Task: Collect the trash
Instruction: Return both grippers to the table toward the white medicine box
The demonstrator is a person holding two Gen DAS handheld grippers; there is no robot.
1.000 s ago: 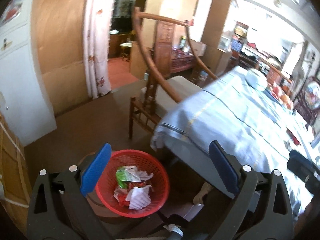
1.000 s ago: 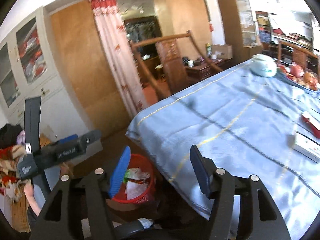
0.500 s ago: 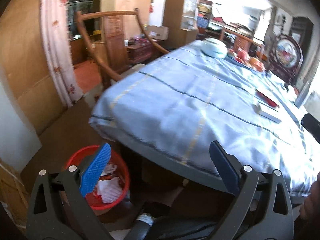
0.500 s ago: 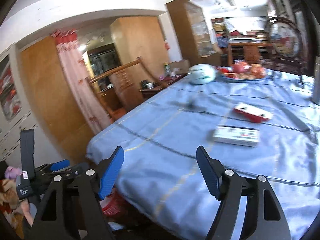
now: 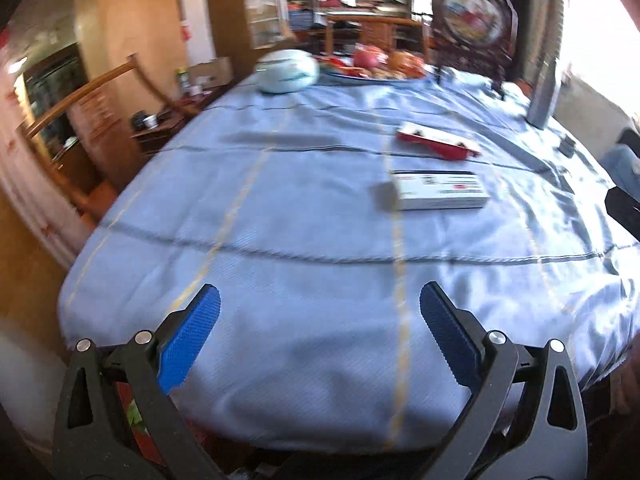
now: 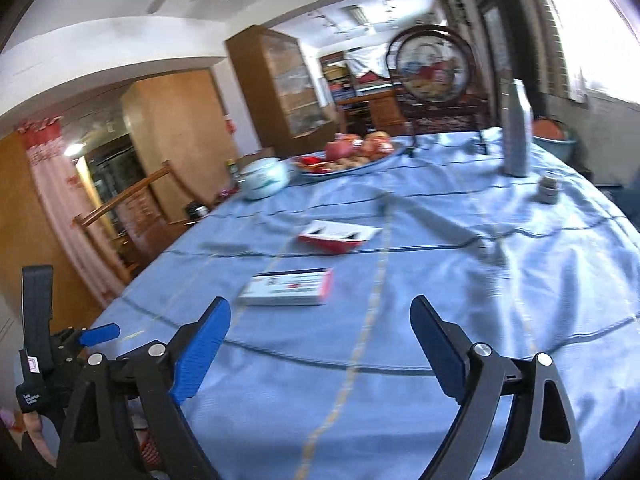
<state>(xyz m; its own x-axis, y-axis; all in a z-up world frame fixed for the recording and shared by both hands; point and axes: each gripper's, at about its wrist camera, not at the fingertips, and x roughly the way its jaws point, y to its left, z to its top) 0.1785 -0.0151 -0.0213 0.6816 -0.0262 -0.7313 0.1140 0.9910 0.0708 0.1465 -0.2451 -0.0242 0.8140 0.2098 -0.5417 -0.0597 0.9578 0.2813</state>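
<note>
Wrinkled blue tablecloth (image 5: 304,208); flat rectangular cardboard box (image 5: 438,190).

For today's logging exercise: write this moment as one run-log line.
left claw: open, empty | right claw: opening, empty | white box, red box: on tablecloth, untouched

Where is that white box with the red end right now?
The white box lies flat on the blue tablecloth, just beyond the right gripper, nearer than the red-and-white carton.

worktop (image 6: 400,380) blue striped cloth | white carton (image 6: 288,293) near front | red-white box (image 6: 338,236) behind it | fruit plate (image 6: 344,166), pale bowl (image 6: 264,179) far end | grey bottle (image 6: 517,130) upright, small cap (image 6: 549,190) near it
</note>
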